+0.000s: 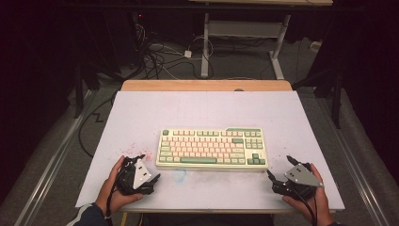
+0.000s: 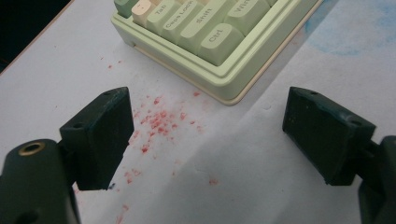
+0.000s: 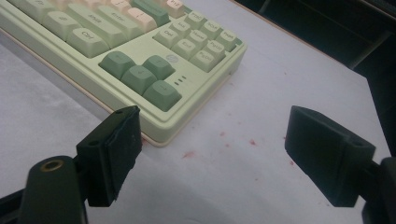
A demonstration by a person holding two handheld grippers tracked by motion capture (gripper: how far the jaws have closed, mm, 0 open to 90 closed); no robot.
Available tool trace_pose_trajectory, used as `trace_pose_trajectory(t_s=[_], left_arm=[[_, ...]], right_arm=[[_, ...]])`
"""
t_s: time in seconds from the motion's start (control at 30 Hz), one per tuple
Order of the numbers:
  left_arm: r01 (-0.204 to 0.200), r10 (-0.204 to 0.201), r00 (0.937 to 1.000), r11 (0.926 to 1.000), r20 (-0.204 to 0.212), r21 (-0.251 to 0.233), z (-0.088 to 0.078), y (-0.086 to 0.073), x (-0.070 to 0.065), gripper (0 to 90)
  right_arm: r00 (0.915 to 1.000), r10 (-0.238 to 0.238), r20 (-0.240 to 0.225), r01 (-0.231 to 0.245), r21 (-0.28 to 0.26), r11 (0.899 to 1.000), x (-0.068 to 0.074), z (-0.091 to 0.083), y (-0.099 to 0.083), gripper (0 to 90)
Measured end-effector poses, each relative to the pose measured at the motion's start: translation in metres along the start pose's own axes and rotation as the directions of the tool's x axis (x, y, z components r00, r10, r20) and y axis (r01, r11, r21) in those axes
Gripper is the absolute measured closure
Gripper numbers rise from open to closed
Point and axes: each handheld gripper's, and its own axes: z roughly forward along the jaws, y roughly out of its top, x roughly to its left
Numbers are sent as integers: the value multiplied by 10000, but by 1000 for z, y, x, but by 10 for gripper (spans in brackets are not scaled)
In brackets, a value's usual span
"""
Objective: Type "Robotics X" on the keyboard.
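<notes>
Keyboard (image 1: 212, 147) lay flat near the middle of the white desk (image 1: 141, 113), long axis running left to right across the high view, square to the person's side. At its near left corner, left gripper (image 1: 149, 168) rested on the desk in the person's left hand (image 1: 113, 186), jaws spread wide with nothing between them, tips turned toward the right. Seen along those jaws in the left gripper view, the corner with the Ctrl key (image 2: 218, 39) stood ahead and slightly above the gap, apart from both pads, with red specks (image 2: 156, 119) scattered on the desk between. Past the right end of the keyboard, right gripper (image 1: 279, 168) sat in the right hand (image 1: 315, 197), jaws likewise spread and empty. In the right gripper view, the corner below the arrow keys (image 3: 140, 77) lay just beside the left-hand pad (image 3: 116, 144), touching or not could not be told. Each gripper flanked one short end, about equally near; judged from this, a closing move inward along the long axis would meet both ends.
</notes>
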Motion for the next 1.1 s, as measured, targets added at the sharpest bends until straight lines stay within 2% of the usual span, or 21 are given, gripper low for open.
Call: trace_pose_trajectory(t_s=[0.23, 0.47, 0.57, 0.6, 0.7, 0.77, 0.8, 0.87, 0.93, 0.97, 1.0, 1.07, 1.1], left_arm=[[20, -20, 10000, 10000, -14, -38, -2, 0, 0, 152], [121, -122, 9999, 9995, -17, -293, -5, 3, 2, 152], [285, -287, 9996, 9988, -34, -389, -5, 5, 3, 152], [555, -567, 9982, 9971, -202, -522, -4, 7, 4, 152], [848, -881, 9949, 9942, -496, -662, -3, 11, 7, 155], [948, -982, 9939, 9934, -502, -651, -3, 11, 8, 166], [1006, -1035, 9935, 9931, -477, -604, -3, 12, 8, 166], [1118, -1144, 9923, 9923, -480, -536, -2, 13, 9, 165], [1165, -1189, 9919, 9917, -441, -536, -1, 16, 11, 165], [1165, -1189, 9919, 9917, -441, -536, -1, 16, 11, 164], [1419, -1438, 9893, 9878, -261, -646, 1, 22, 12, 164], [1554, -1562, 9877, 9851, -50, -730, 2, 28, 13, 166], [1554, -1562, 9877, 9851, -50, -730, 2, 28, 13, 176]], right_arm=[[10000, 20, 26, -20, -54, 10000, -1, -2, 0, 195], [9999, -74, 121, 75, -90, 9999, 0, -2, 1, 195], [9999, -44, 143, 45, -84, 10000, 0, -2, 1, 195], [9998, -53, 196, 55, -92, 9999, 0, -2, 1, 196], [9997, 57, 225, -58, 41, 10000, -1, -2, 2, 216], [10000, 69, 64, -70, 125, 9999, -2, -2, 2, 252], [9999, 102, -105, -102, 4, 9999, -2, -3, 2, 268], [9981, 190, -586, -207, -285, 9994, -4, -5, 4, 312], [9940, 421, -1005, -458, -351, 9983, -4, -4, 8, 334], [9928, 432, -1115, -473, -342, 9983, -4, -3, 10, 371], [9917, 422, -1212, -468, -355, 9983, -4, -2, 12, 405], [9888, 478, -1413, -532, -340, 9980, -4, 1, 17, 464], [9888, 478, -1413, -532, -340, 9980, -4, 1, 17, 464]])
